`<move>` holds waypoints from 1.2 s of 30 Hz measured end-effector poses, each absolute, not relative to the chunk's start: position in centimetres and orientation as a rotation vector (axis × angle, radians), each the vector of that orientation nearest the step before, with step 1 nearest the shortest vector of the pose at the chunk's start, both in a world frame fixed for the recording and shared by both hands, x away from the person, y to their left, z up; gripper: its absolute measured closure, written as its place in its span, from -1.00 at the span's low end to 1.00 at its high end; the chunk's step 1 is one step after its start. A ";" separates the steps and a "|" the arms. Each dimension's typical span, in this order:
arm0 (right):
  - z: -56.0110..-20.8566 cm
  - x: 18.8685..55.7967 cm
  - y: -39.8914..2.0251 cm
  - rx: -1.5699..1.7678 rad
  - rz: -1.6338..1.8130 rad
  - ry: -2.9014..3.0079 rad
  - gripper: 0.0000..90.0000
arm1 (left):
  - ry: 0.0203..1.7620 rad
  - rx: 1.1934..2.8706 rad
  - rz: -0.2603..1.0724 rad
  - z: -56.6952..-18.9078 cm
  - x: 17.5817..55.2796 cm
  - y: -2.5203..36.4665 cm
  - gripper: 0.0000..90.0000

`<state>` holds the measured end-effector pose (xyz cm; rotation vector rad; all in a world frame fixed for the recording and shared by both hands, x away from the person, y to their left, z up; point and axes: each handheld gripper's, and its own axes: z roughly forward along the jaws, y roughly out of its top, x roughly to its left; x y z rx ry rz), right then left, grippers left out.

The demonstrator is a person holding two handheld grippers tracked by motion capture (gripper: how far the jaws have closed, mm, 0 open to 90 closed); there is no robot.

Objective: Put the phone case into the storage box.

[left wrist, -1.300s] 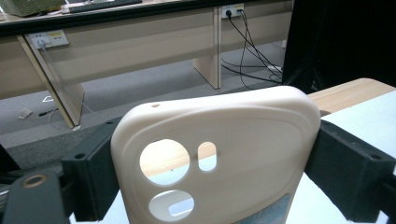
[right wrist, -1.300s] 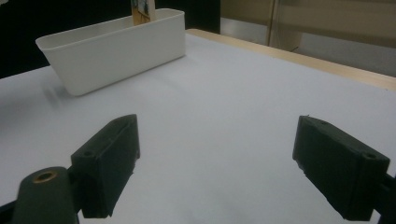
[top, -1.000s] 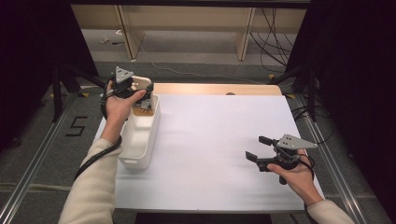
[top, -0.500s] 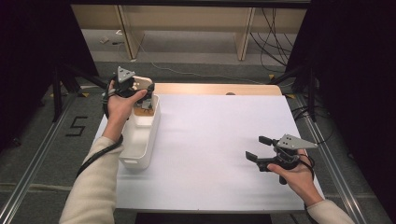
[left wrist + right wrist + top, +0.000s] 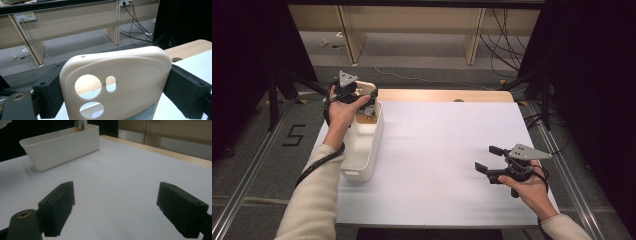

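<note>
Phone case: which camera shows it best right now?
The left gripper view: the phone case sits close up between the jaws, camera cutouts plain. In the high view it is a small pale shape above the white bin.

Each forearm was covered by a cream long sleeve reaching to the wrist. The left claw and right claw were black, each topped by a grey three-cornered plate, with a black cable trailing from the left unit. The jaws were blocky black pads with small round holes, and a brass-coloured ring sat at the lower corner.
</note>
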<state>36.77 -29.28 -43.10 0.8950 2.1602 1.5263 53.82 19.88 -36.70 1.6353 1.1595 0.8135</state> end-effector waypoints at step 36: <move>-43.1 36.8 -29.4 0.900 1.522 2.162 -0.65 | 1.158 1.638 0.831 -36.7 55.2 19.8 -0.74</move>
